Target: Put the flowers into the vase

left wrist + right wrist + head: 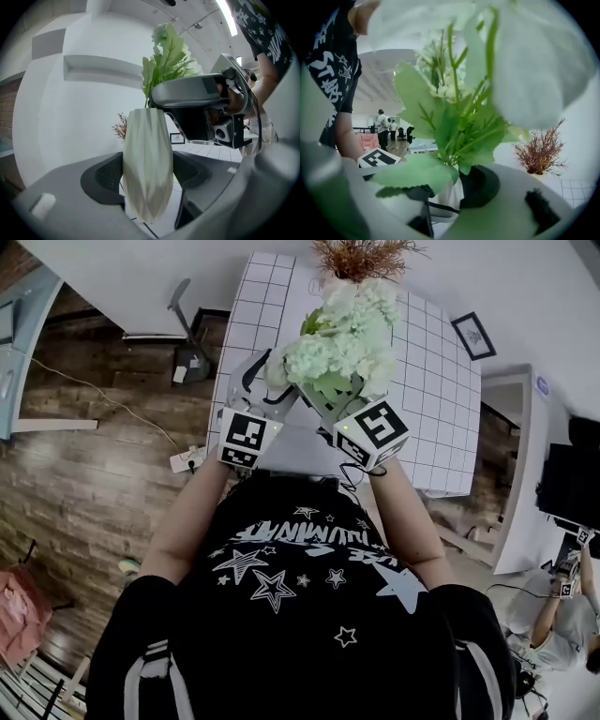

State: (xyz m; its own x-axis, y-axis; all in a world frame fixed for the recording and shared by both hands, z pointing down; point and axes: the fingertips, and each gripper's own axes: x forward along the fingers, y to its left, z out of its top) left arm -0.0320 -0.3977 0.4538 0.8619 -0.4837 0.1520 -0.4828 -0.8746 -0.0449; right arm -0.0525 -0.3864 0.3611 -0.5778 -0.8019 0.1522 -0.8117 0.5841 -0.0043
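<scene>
Pale green-white flower bunch point(345, 338) sits btwn L tool point(267, 373) & R tool point(325, 397), over white grid-lined desk point(441, 399). Dried brown sprig point(361, 257) just beyond, top edge. Wood-plank floor point(94, 474) at left. Black star-print shirt point(300, 615) fills foreground.

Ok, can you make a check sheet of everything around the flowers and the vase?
Surface: white table with grid lines.
Job's things: white-and-green flower bunch, its stems appear to go down into the white ridged vase.
Clutter: reddish-brown dried plant, further back on the table.
Grippers: left gripper shut on the vase; right gripper open, with the flower stems between its jaws.
Cables: thin cable across the floor towards a white power strip.
Surroundings: wooden floor, small framed picture, another person off to one side.
</scene>
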